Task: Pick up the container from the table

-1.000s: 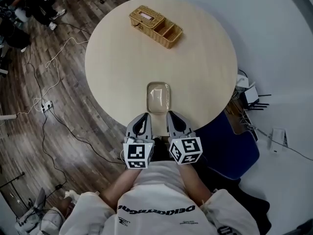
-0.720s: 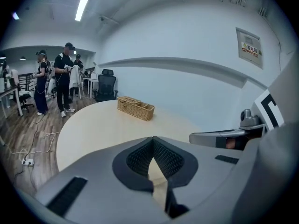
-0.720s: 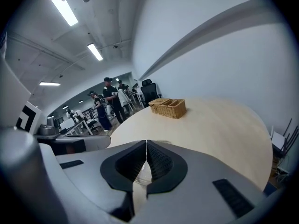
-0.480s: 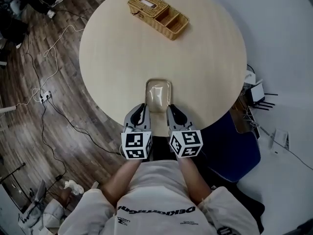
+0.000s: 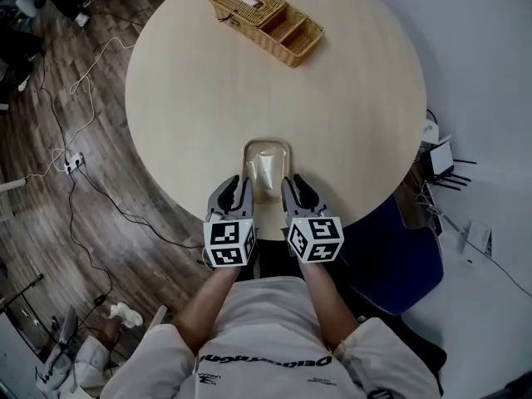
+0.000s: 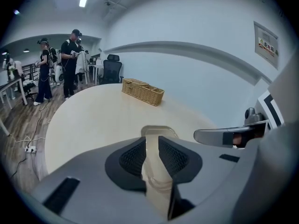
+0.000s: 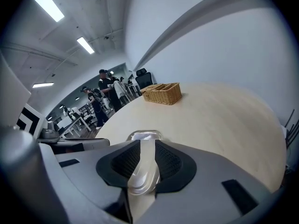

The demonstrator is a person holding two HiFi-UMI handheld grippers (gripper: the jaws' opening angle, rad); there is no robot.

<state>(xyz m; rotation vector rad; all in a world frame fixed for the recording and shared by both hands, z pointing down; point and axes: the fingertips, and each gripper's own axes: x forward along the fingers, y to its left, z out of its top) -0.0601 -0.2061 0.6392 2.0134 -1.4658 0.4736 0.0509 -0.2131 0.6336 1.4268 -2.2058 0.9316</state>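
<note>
A clear, shallow plastic container (image 5: 266,166) lies at the near edge of the round table (image 5: 349,98). It looks light, thin-walled and easy to buckle, so its flat rim seems the safest hold. The left gripper (image 5: 236,189) and right gripper (image 5: 295,189) reach forward side by side, low and level, each with jaws closed on that near rim, one at either corner.

We have open table (image 5: 191,115) on both sides of the container (image 5: 266,163) and beyond it; the only obstacle, a wicker basket (image 5: 266,21), stands well apart at the far edge.
</note>
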